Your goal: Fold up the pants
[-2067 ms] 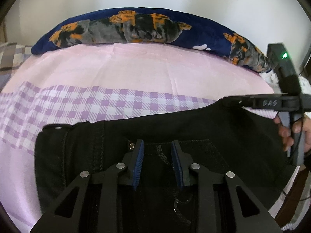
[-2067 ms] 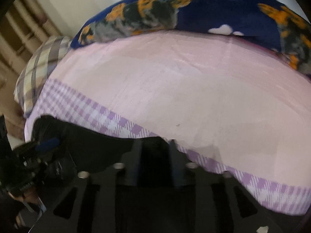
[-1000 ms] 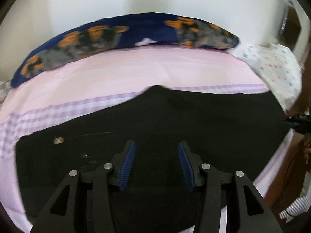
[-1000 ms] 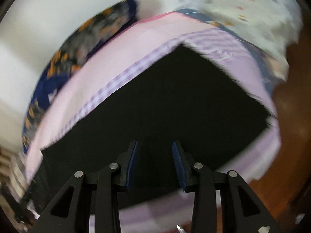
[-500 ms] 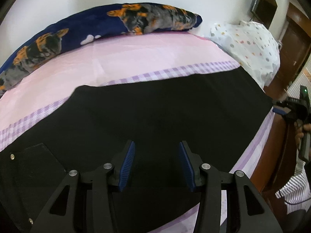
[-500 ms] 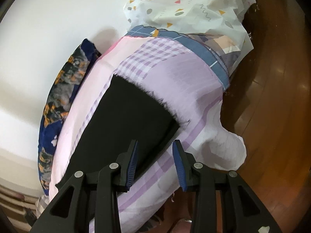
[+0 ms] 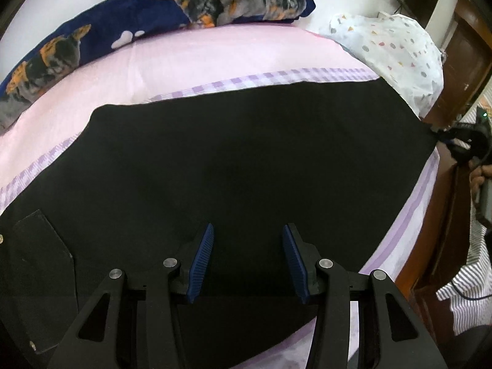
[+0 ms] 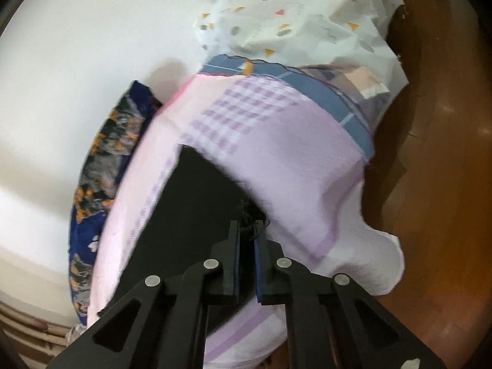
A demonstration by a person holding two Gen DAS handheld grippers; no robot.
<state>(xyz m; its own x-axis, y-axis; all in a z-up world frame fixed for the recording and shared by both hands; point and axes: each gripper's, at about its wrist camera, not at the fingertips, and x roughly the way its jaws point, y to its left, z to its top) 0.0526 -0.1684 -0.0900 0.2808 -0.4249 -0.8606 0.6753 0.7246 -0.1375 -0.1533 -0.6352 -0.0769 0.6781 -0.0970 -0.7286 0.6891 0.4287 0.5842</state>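
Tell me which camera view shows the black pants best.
The left wrist view. There the black pants lie spread across the pink sheet, with a back pocket at the left and the hem end at the right. The right wrist view shows only a narrow, blurred strip of them, with the right hand-held gripper shut on the hem.

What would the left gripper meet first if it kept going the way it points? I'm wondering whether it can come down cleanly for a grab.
Probably the black pants: the left gripper is open and angled down over the fabric spread on the bed, with nothing else between. How far above the cloth it sits is unclear.
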